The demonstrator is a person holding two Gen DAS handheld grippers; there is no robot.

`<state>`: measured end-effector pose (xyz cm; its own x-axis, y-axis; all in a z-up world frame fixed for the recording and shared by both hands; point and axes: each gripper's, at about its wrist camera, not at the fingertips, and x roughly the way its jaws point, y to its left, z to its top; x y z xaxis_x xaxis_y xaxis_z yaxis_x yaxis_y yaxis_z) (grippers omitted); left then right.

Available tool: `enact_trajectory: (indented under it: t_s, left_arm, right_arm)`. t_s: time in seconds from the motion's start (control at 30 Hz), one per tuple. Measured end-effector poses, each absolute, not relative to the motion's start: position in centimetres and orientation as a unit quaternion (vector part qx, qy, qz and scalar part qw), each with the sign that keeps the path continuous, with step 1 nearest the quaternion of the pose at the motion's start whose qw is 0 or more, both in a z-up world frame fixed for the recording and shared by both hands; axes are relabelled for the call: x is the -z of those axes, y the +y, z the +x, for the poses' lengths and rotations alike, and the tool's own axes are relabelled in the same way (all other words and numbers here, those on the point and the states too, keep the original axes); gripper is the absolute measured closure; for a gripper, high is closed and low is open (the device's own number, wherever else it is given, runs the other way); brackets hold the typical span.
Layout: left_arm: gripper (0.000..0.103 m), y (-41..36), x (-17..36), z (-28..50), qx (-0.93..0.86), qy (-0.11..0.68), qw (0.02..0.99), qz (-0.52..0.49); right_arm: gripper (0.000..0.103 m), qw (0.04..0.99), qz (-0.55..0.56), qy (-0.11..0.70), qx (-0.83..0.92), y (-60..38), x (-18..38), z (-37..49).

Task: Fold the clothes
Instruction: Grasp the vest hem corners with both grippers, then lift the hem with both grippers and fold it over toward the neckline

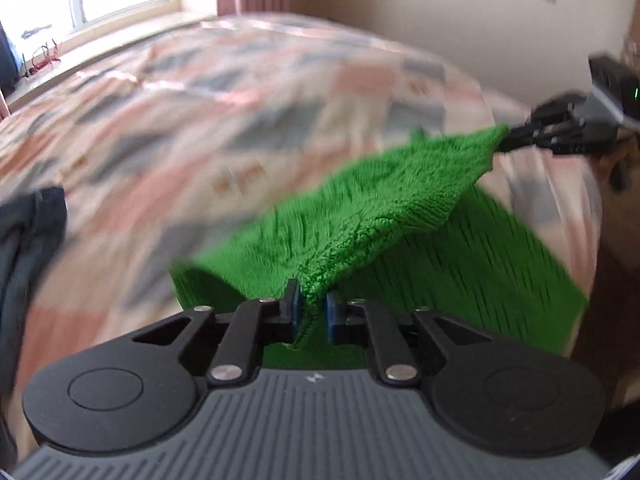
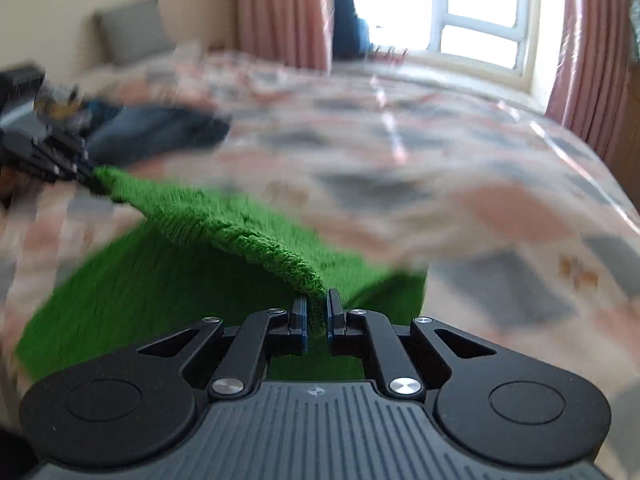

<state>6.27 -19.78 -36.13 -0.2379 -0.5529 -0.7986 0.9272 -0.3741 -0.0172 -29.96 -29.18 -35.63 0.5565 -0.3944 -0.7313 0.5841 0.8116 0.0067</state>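
Green knit garment (image 1: 384,216): lying partly on the bed (image 1: 200,120), upper edge lifting clear, stretching between my two grippers. Left gripper (image 1: 311,312): I am pinching one corner of that edge. Right gripper (image 2: 317,314): I am pinching the other corner. Dark clothes (image 2: 160,132): lying toward the bed's far side, well apart.
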Motion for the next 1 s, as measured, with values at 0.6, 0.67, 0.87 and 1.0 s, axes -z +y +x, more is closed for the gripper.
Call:
enact_trajectory:
  t_s: [0.6,0.67,0.87,1.0]
  left_arm:
    - [0.061,-11.3,49.2,-5.4,0.623,-0.166,0.450,0.618]
    - [0.069,-11.6,49.7,-5.2,0.627,-0.172,0.441,0.619]
    - [0.094,-10.9,47.6,-4.6,0.651,-0.137,0.455,0.592]
    - [0.094,-8.6,46.1,-4.7,0.655,-0.121,0.461,0.586]
  right_arm:
    - [0.064,0.747,-0.362,0.510,0.225,-18.1,46.8,-25.7]
    - [0.088,0.729,-0.402,0.520,0.195,-18.8,48.0,-25.6]
    - [0.096,0.763,-0.364,0.492,0.209,-18.6,43.8,-27.1]
    - [0.096,0.786,-0.321,0.483,0.214,-15.8,41.3,-28.9]
